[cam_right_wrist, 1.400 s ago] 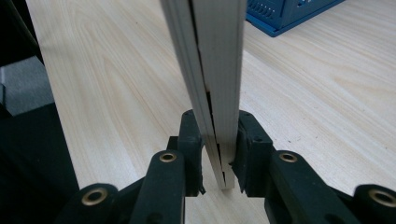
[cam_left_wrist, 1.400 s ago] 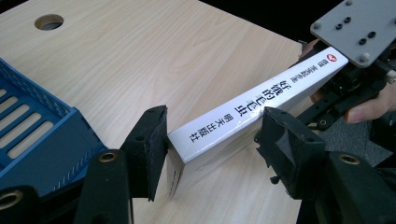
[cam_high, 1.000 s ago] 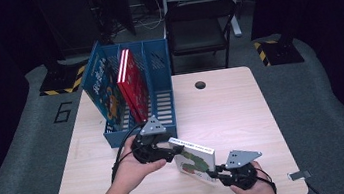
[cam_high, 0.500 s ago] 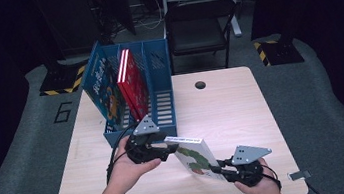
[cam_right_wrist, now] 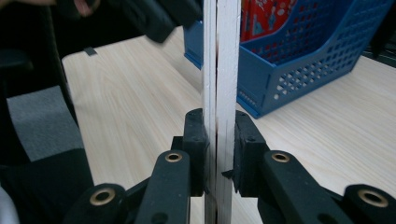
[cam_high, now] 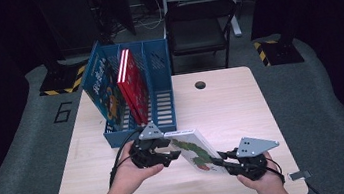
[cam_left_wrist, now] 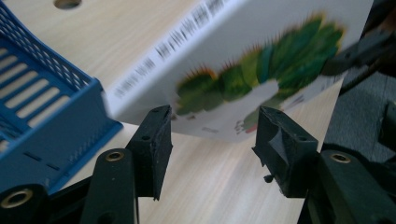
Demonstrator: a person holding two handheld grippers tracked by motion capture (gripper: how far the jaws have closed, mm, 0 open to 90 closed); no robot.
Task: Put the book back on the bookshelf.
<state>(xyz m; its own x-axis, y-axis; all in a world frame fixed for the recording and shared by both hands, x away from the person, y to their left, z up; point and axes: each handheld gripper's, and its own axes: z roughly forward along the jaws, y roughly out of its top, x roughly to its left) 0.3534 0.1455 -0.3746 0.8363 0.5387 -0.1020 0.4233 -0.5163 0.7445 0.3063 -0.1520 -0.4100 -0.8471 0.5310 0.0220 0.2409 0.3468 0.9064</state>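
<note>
A white picture book (cam_high: 194,149) with a green caterpillar on its cover is held tilted above the table near the front. My right gripper (cam_high: 225,164) is shut on the book's lower right edge; in the right gripper view the pads (cam_right_wrist: 198,140) clamp the book (cam_right_wrist: 222,56) edge-on. My left gripper (cam_high: 170,156) is open at the book's left end. In the left gripper view its fingers (cam_left_wrist: 154,144) stand wide apart just under the cover (cam_left_wrist: 261,70), not touching it.
A blue slotted file rack (cam_high: 139,131) stands behind the left gripper, holding a red book (cam_high: 130,85) and a blue book (cam_high: 103,88) upright. A round hole (cam_high: 200,84) sits at the table's far edge. A black chair (cam_high: 198,28) stands beyond.
The book has tipped further up onto its edge in the right gripper, which shifted slightly right. The left gripper stays at the book's left end.
</note>
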